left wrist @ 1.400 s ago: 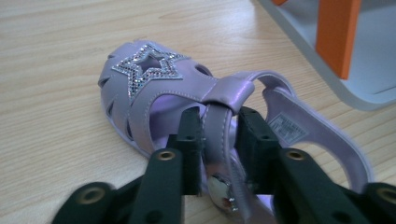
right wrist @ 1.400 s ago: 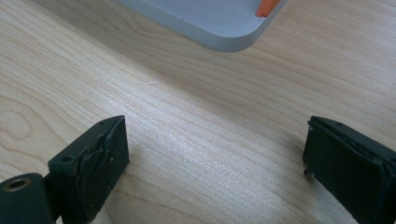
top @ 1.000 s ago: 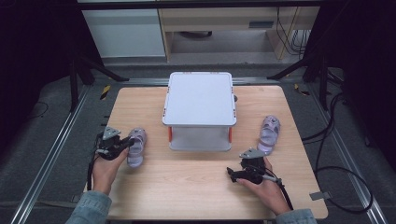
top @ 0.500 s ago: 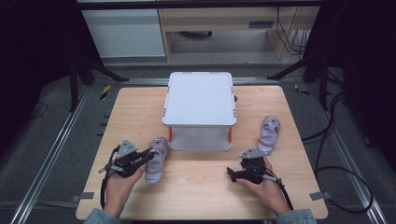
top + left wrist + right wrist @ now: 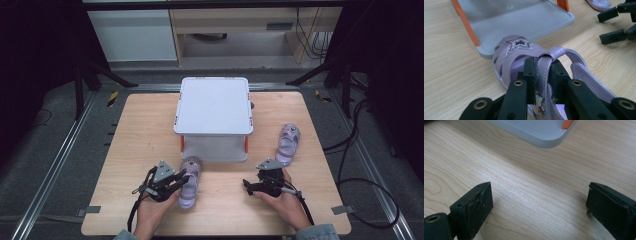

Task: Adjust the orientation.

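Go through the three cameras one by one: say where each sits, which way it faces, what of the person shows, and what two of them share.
High view: above the person's side, looking forward and down on the table; both forearms and hands enter from the bottom.
Left gripper view: on the left hand-held gripper, looking along its jaws, clamped on the purple sandal's strap, toward the grey rack.
Right gripper view: on the right hand-held gripper, facing bare wood between open jaws.
Shared: high and left gripper views both show the sandal and rack.
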`<action>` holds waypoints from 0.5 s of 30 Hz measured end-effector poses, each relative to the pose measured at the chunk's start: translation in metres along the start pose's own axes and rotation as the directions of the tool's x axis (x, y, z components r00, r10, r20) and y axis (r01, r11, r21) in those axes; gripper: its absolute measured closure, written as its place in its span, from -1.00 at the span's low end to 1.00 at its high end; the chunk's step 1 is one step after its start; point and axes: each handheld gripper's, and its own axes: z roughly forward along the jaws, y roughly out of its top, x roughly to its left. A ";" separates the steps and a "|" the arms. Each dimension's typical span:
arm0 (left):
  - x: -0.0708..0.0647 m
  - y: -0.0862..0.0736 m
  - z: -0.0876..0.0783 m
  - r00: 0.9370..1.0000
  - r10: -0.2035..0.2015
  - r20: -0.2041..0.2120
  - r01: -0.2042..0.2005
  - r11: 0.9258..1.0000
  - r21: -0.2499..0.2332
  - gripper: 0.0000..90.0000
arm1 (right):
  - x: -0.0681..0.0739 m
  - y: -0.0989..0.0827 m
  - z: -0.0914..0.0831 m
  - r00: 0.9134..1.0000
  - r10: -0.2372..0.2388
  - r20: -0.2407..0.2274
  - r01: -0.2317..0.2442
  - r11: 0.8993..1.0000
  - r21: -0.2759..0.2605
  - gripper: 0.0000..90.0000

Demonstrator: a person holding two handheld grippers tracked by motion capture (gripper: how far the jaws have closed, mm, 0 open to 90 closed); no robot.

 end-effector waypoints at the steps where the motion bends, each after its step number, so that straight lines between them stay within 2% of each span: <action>1: -0.001 -0.004 0.000 1.000 -0.007 -0.001 0.007 1.000 0.007 0.70 | 0.000 0.000 0.000 1.000 0.000 0.000 0.000 1.000 0.000 -0.84; 9: -0.003 -0.011 -0.007 0.999 -0.043 0.019 0.043 0.999 0.002 0.70 | 0.000 0.000 0.000 1.000 0.002 -0.001 -0.002 1.000 0.000 -0.84; 15: -0.010 -0.016 -0.008 0.999 -0.029 0.019 0.029 0.999 0.015 0.69 | 0.000 0.000 0.000 1.000 0.002 -0.001 -0.002 1.000 0.000 -0.84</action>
